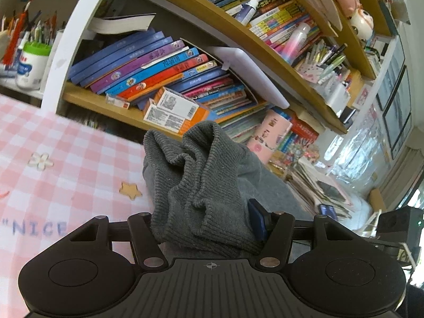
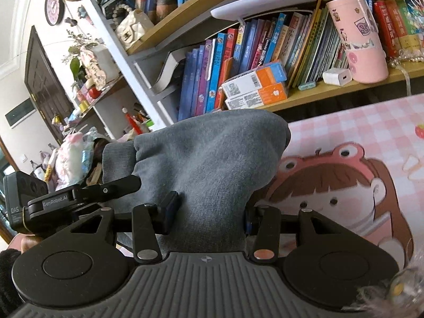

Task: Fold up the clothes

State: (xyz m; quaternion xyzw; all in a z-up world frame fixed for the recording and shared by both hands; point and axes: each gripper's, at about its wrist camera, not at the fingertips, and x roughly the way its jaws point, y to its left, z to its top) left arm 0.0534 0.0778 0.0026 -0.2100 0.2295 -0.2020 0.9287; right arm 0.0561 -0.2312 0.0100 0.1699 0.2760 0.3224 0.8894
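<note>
A grey garment (image 1: 212,185) is bunched up in the left wrist view, its ribbed cuff or hem folded over itself. My left gripper (image 1: 209,228) is shut on that ribbed edge, and the cloth hides most of its fingers. In the right wrist view the smooth grey fabric of the garment (image 2: 212,159) rises as a mound. My right gripper (image 2: 209,214) is shut on it, the cloth filling the gap between the pads. The left gripper's black body (image 2: 79,196) shows at the left of this view, pressed into the same garment. The garment's lower part is hidden.
A pink checked tablecloth (image 1: 53,159) with a cartoon girl print (image 2: 344,198) covers the table under both grippers. Just behind the table edge stands a bookshelf (image 1: 164,79) packed with books and boxes (image 2: 254,87). A pink cup (image 2: 357,39) sits on the shelf at the right.
</note>
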